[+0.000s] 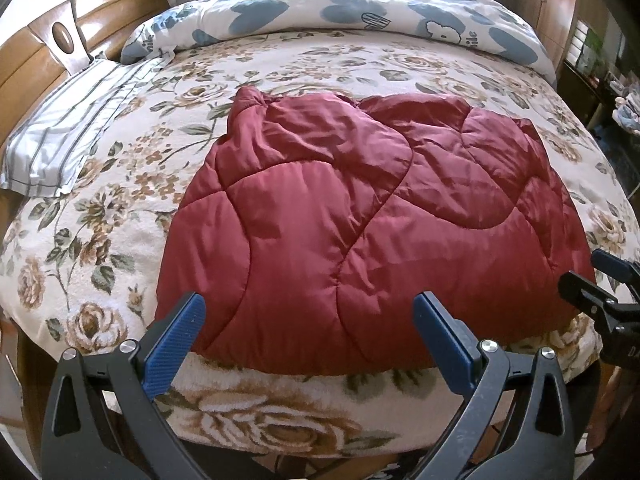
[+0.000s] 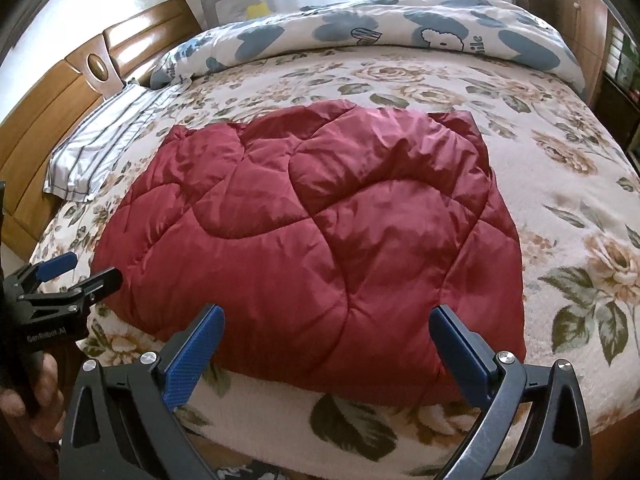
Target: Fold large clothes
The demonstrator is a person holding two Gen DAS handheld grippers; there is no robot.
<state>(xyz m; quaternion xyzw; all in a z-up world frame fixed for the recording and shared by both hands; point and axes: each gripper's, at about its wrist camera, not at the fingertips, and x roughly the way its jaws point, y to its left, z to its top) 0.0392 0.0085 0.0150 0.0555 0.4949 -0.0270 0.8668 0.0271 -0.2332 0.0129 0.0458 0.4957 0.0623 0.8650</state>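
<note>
Two wrist fisheyes side by side at the bed's (image 1: 100, 240) foot, facing its headboard (image 2: 48, 108), shared.

"GenRobot.AI" on left gripper (image 2: 82, 276); perhaps "smile" on duvet (image 2: 484, 46)

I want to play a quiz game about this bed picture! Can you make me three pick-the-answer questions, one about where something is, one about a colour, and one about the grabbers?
1. Where does the striped pillow lie?
A. On the jacket
B. By the wooden headboard
C. On the floor

2. What colour is the quilted jacket?
A. Dark red
B. Green
C. Yellow

3. How are the left gripper and right gripper?
A. Both open, empty
B. Both clamped on the jacket
C. One holds the pillow

Answers: 1 B, it rests against the headboard. 2 A, the jacket is dark red. 3 A, the blue fingers stand wide apart with nothing between.
</note>
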